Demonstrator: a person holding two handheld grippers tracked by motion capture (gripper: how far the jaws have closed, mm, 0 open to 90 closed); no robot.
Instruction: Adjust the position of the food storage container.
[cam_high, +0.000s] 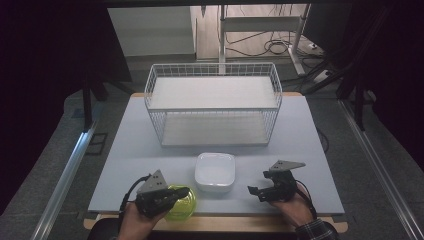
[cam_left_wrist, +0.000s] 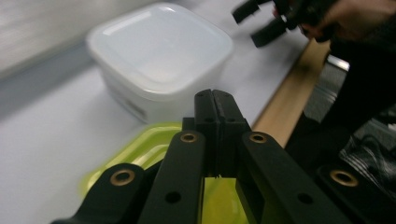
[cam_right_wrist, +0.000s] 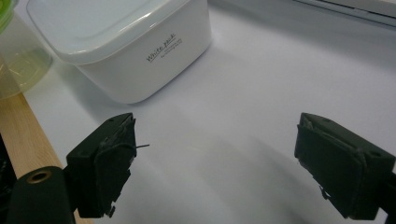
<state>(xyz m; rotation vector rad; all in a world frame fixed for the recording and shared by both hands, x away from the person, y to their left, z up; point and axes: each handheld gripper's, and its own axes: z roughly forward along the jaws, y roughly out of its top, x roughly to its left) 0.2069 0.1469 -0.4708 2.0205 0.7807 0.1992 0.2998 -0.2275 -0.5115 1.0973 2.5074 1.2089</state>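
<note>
A round container with a lime-green lid (cam_high: 184, 206) (cam_left_wrist: 140, 149) stands at the table's front edge, left of the middle. My left gripper (cam_high: 185, 191) (cam_left_wrist: 212, 95) hovers just over that lid with its jaws pressed together and nothing visible between the tips. A white square lidded box (cam_high: 215, 171) (cam_left_wrist: 159, 51) (cam_right_wrist: 121, 42) sits right beside the green container. To the right of the box, my right gripper (cam_high: 254, 192) (cam_right_wrist: 217, 140) (cam_left_wrist: 261, 21) is held low over bare table, wide open and empty. The green container (cam_right_wrist: 18, 60) shows at the left edge of the right gripper view.
A white wire basket (cam_high: 215, 109) with a flat white floor stands across the back half of the pale table (cam_high: 135, 150). A wooden strip (cam_high: 225, 223) runs along the front edge. Bare surface lies between the basket and the boxes.
</note>
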